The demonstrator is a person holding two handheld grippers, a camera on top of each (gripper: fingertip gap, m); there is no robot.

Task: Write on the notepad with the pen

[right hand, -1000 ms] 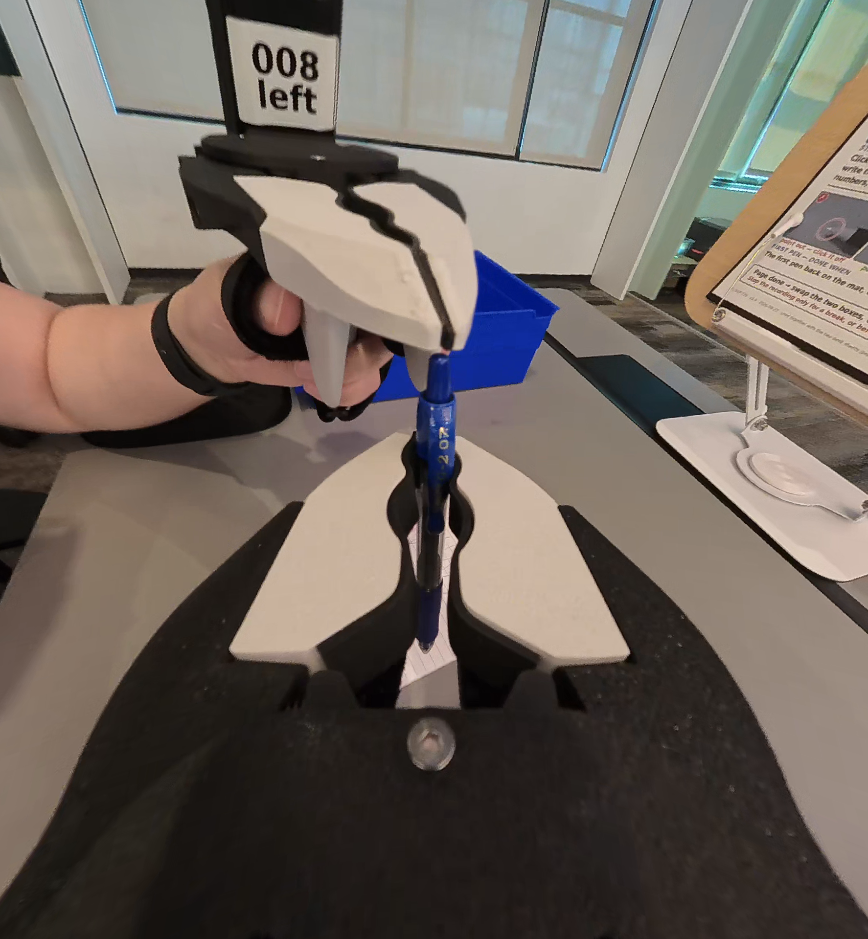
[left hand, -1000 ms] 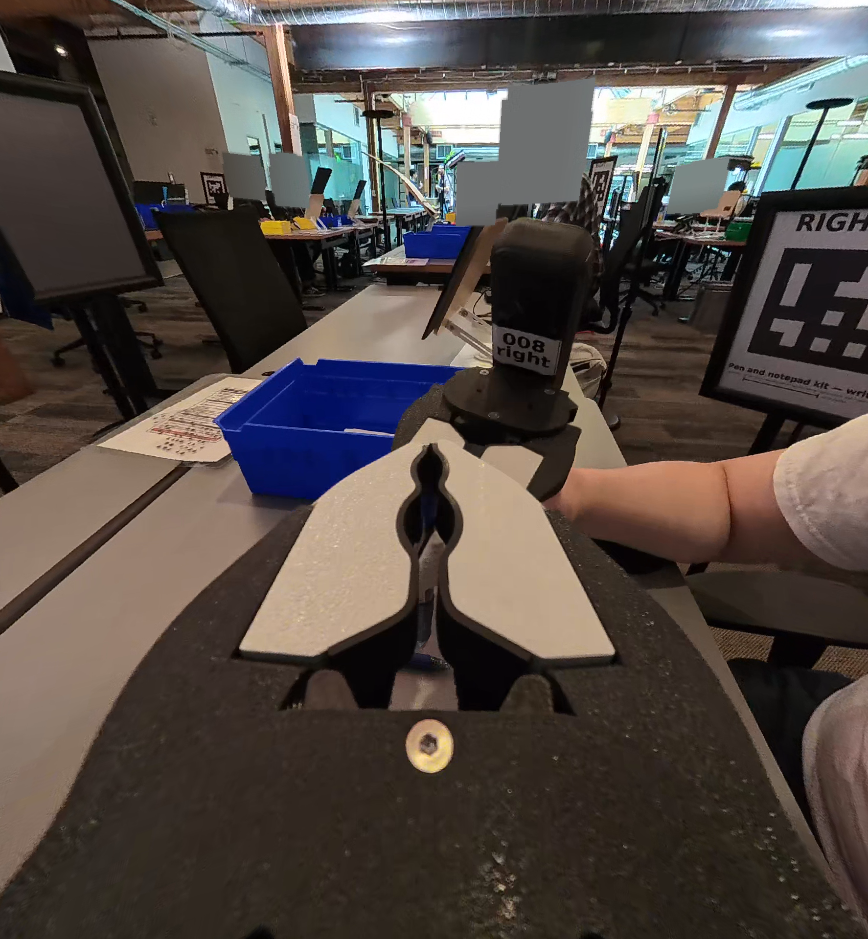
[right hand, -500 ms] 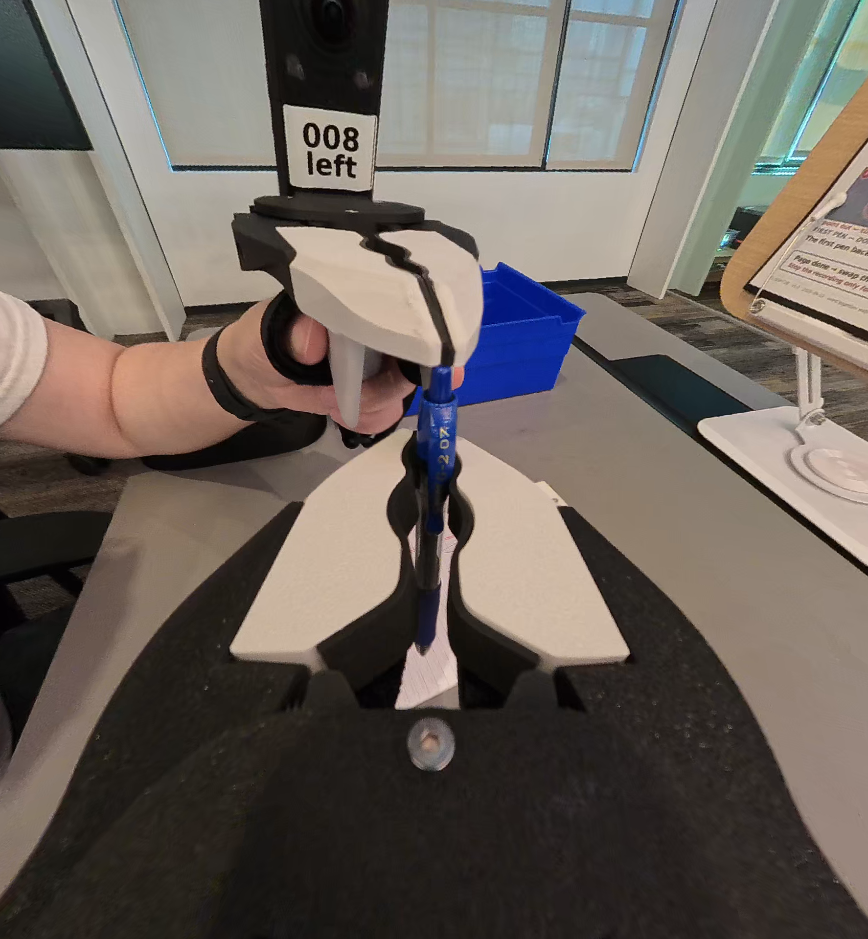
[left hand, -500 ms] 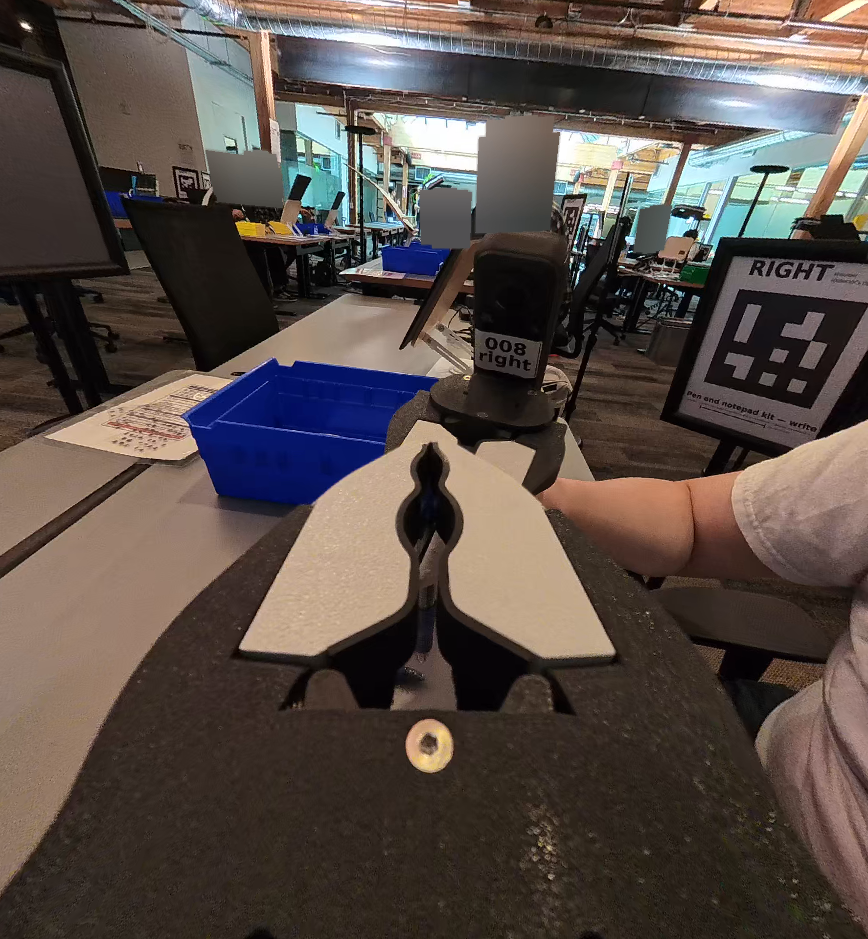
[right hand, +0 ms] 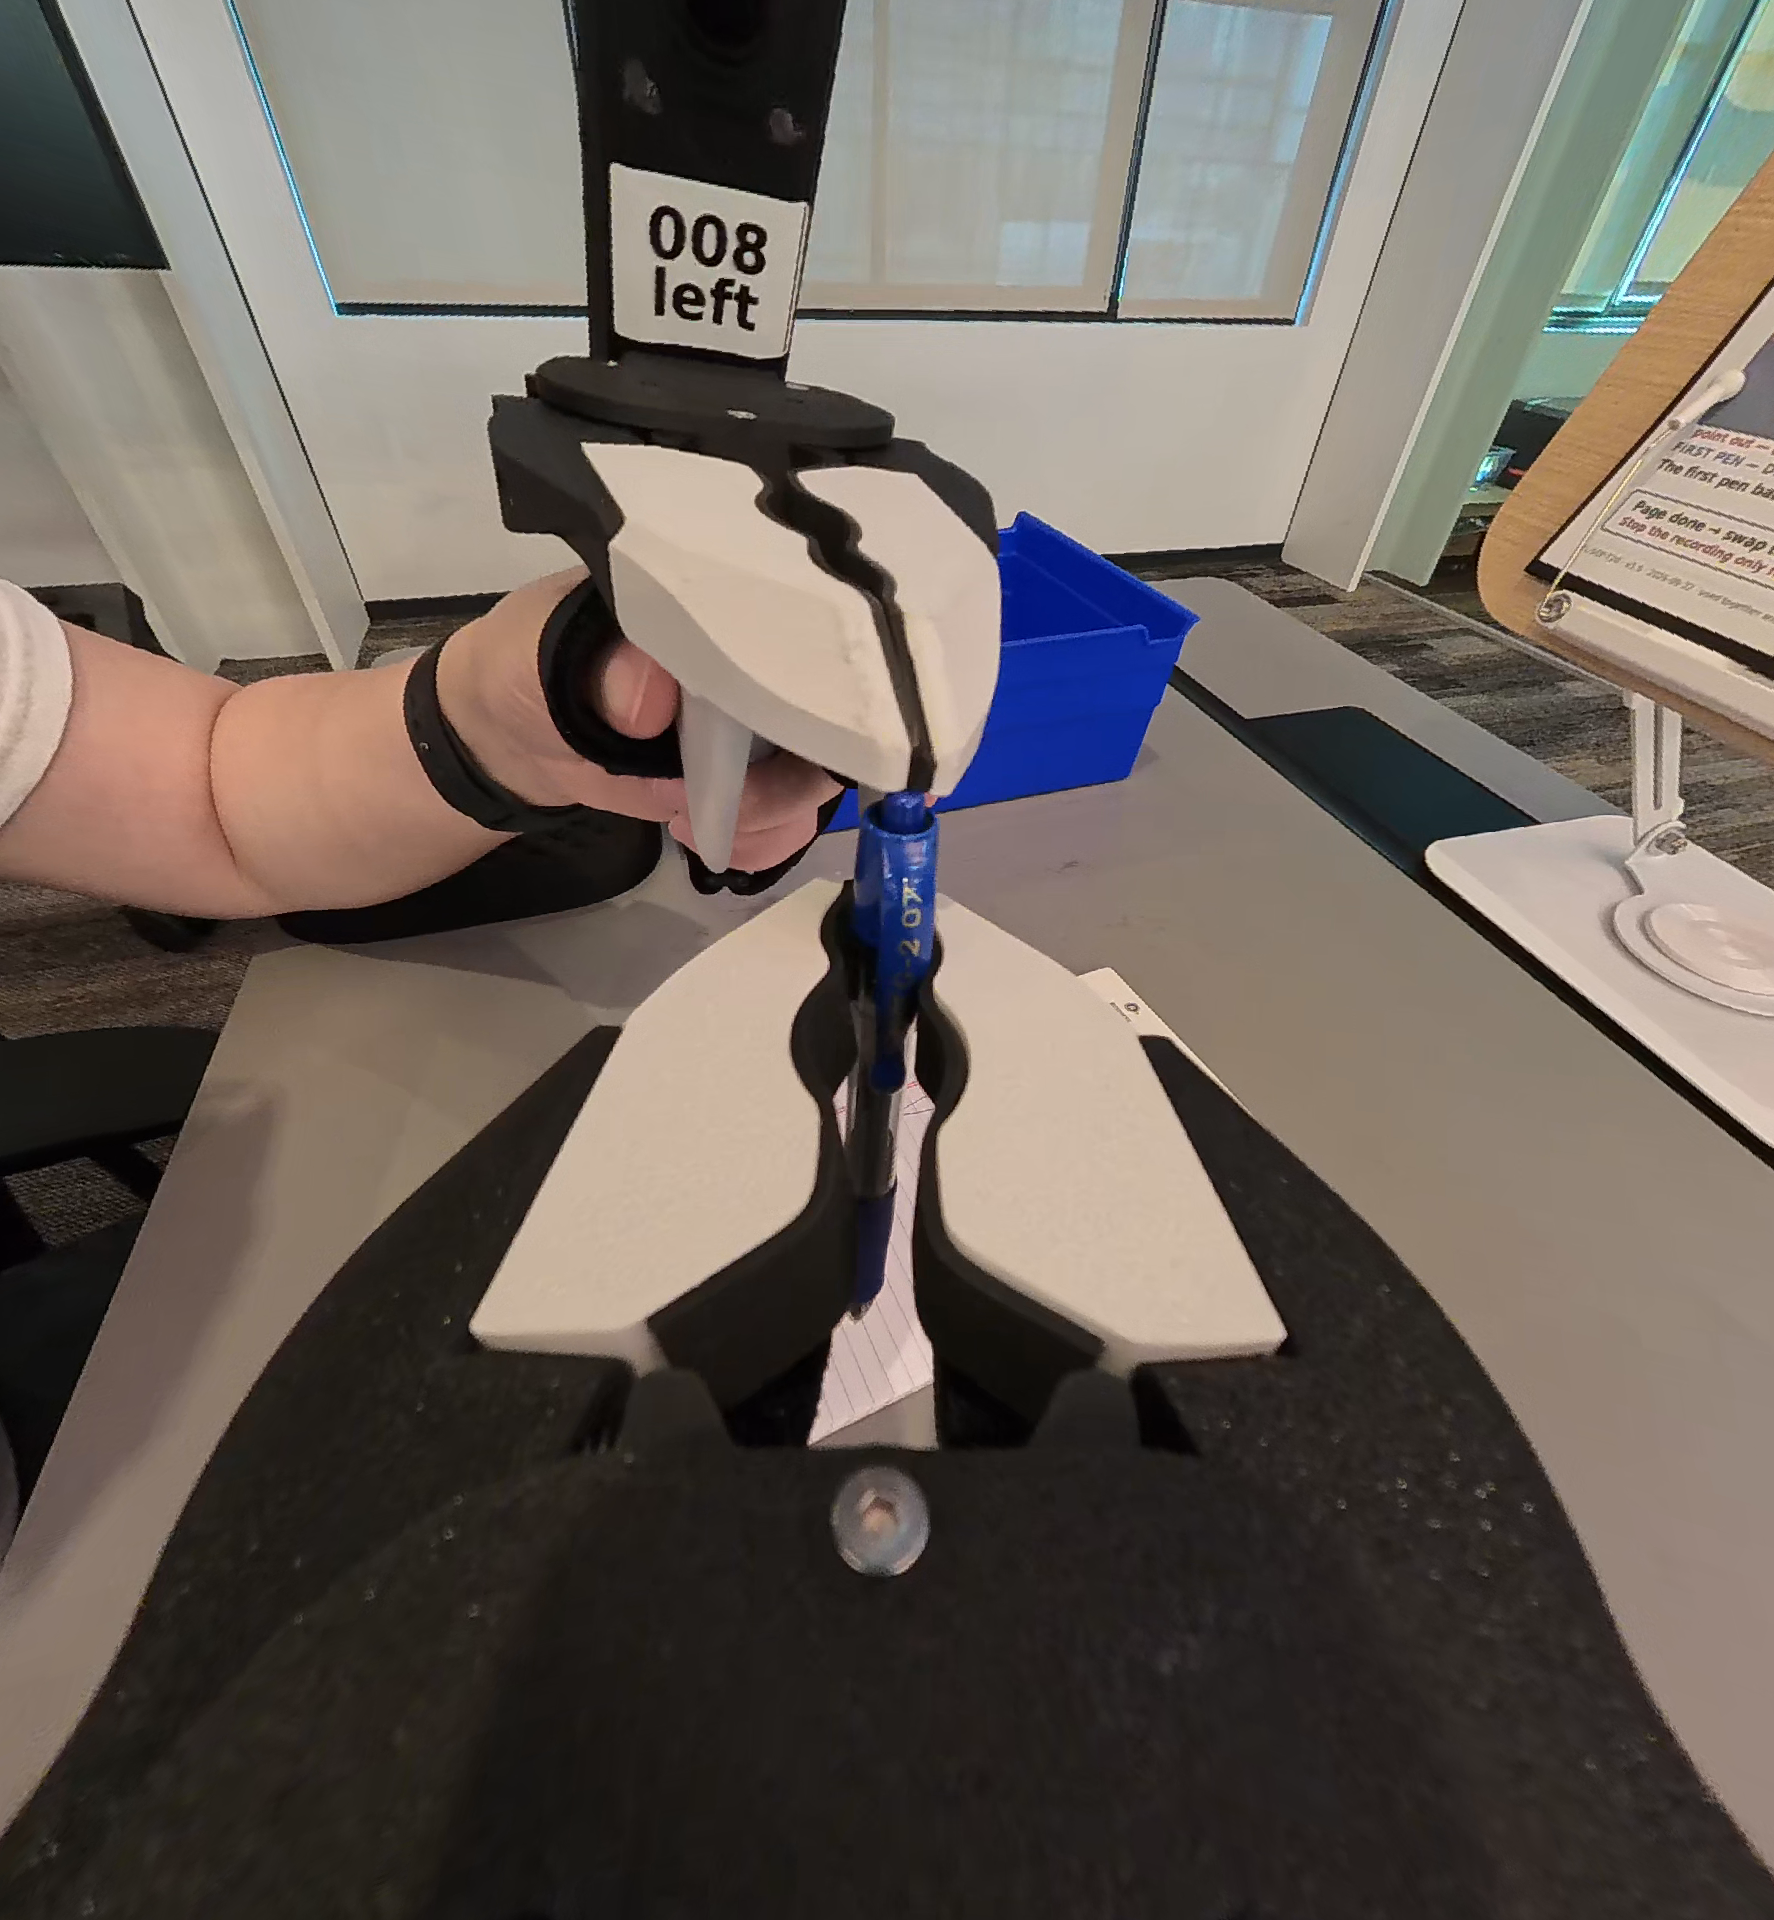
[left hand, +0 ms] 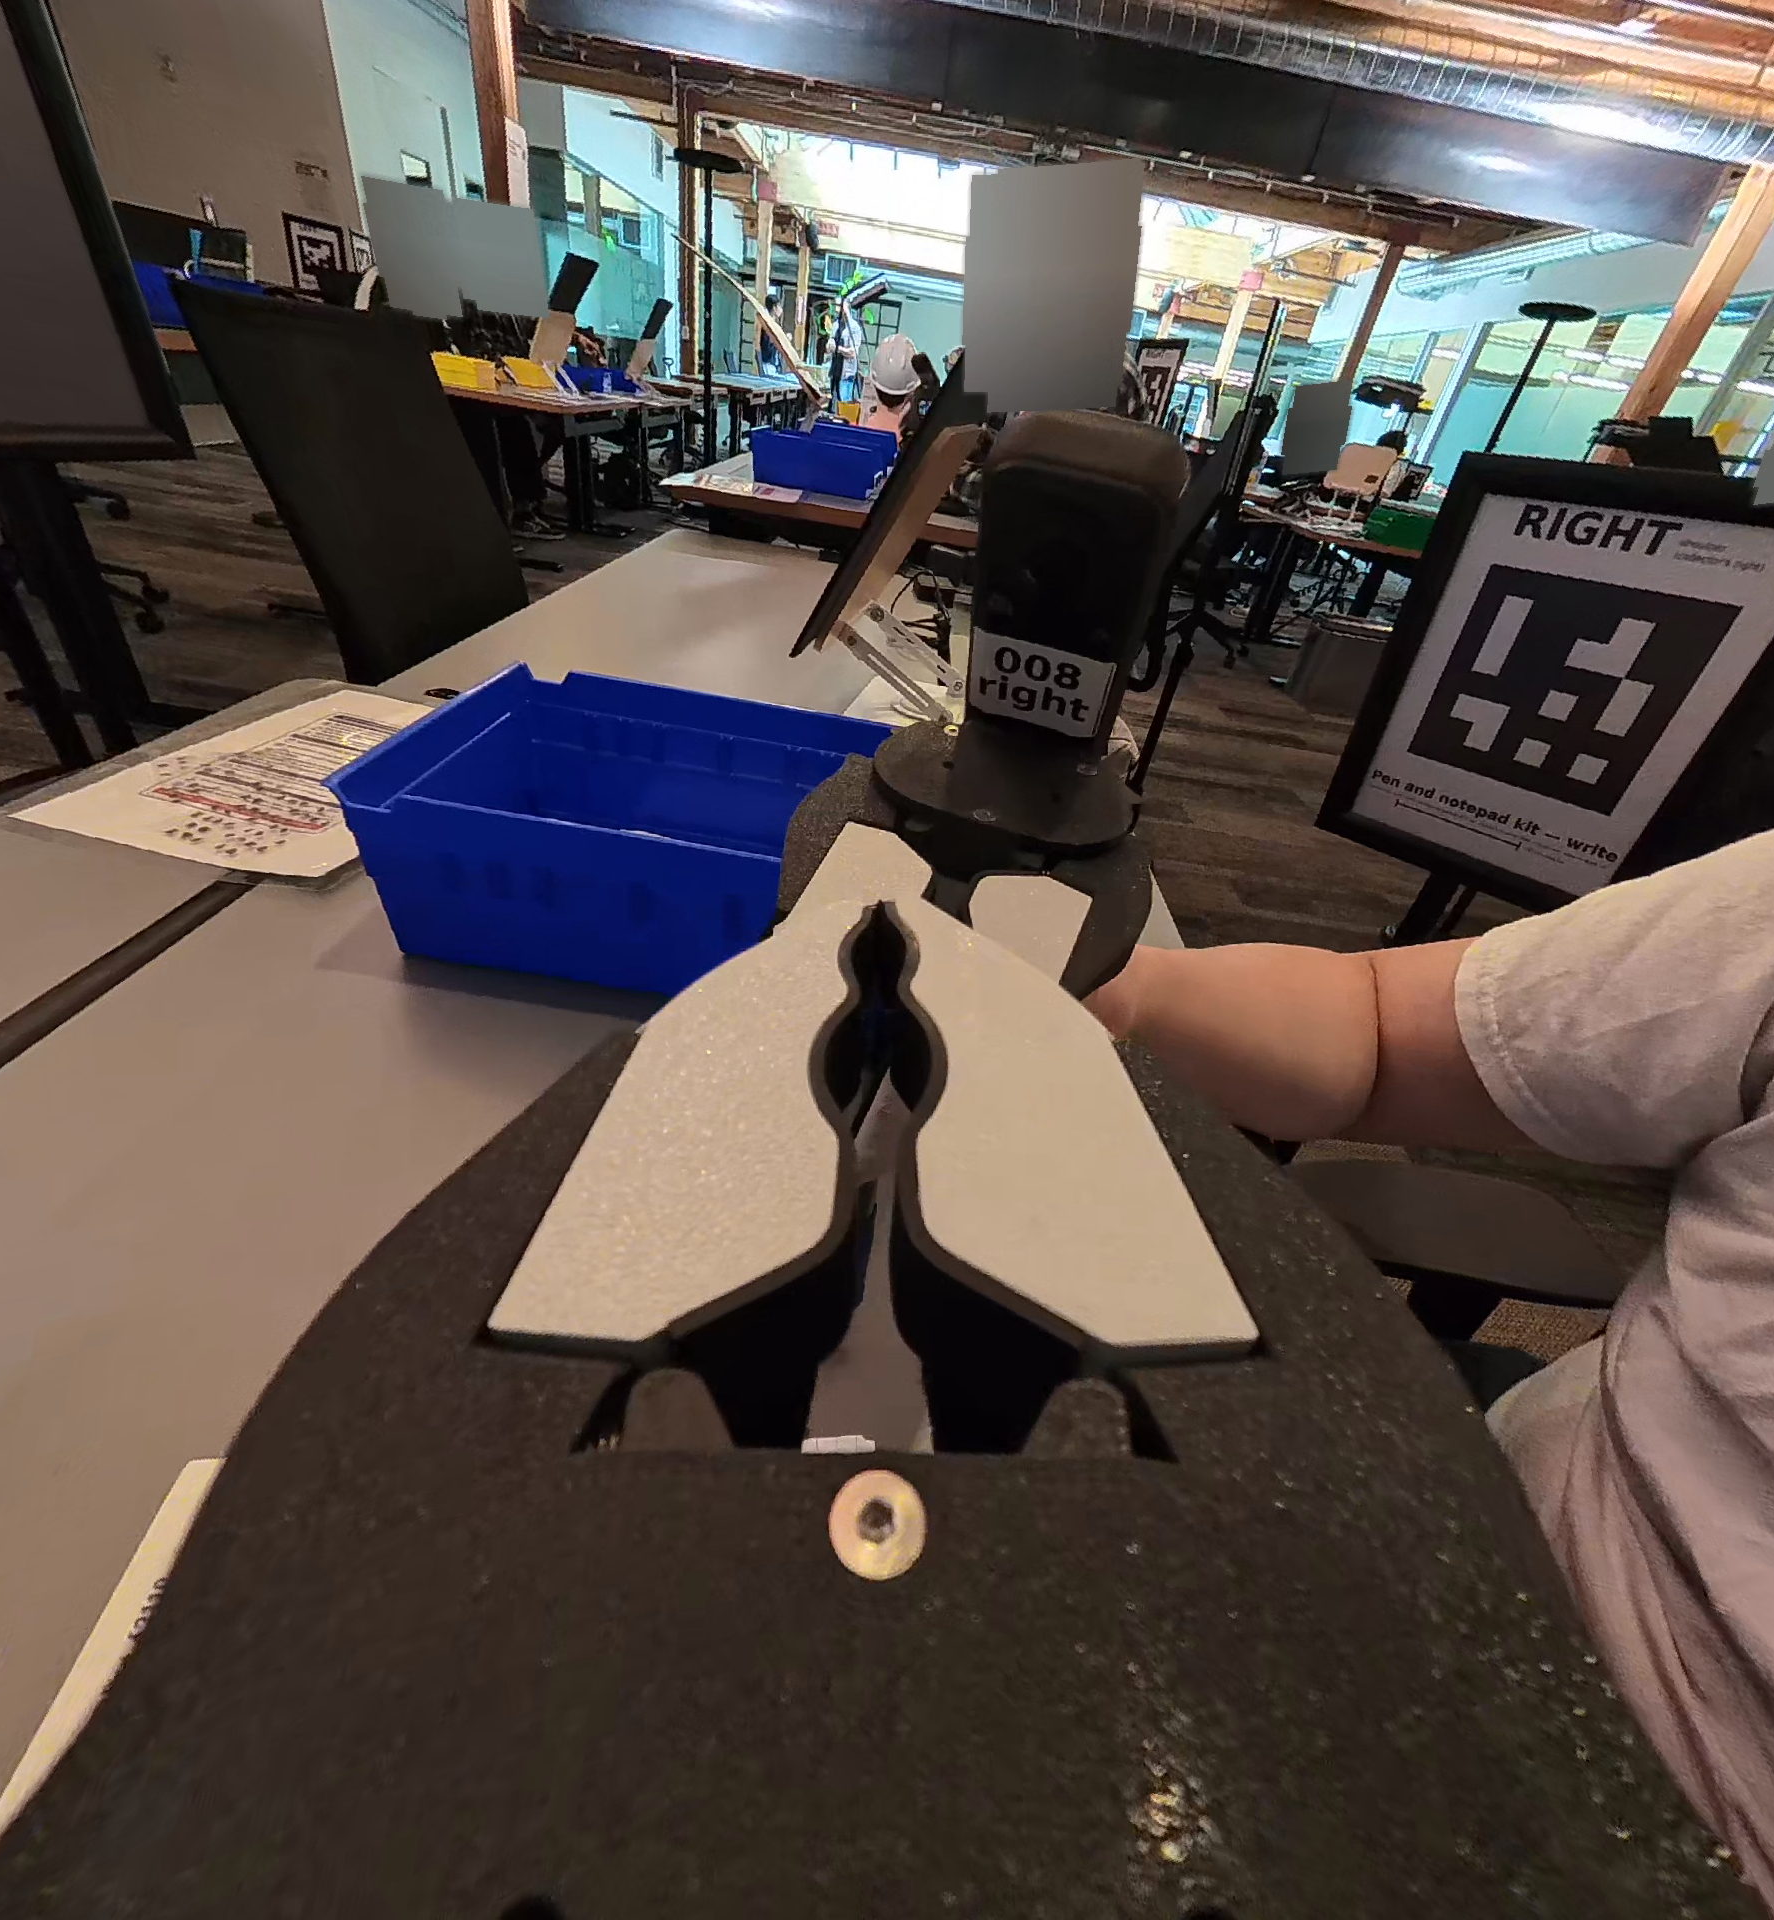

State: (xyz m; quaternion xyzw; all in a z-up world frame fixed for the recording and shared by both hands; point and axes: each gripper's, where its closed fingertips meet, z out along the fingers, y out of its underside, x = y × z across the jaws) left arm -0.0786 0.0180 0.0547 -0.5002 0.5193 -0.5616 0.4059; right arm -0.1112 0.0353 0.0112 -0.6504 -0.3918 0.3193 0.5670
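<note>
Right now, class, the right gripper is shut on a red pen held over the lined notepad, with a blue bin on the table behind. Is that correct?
Not quite: the pen is blue, not red, as the right wrist view shows. The rest stands: the right gripper is shut on it over the lined notepad, with the blue bin on the table behind.

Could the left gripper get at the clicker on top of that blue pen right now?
Probably yes. The left gripper, its jaws shut, hangs right above the pen, which the right gripper holds upright. Nothing lies between the tips and the pen's top; whether they touch is unclear.
</note>
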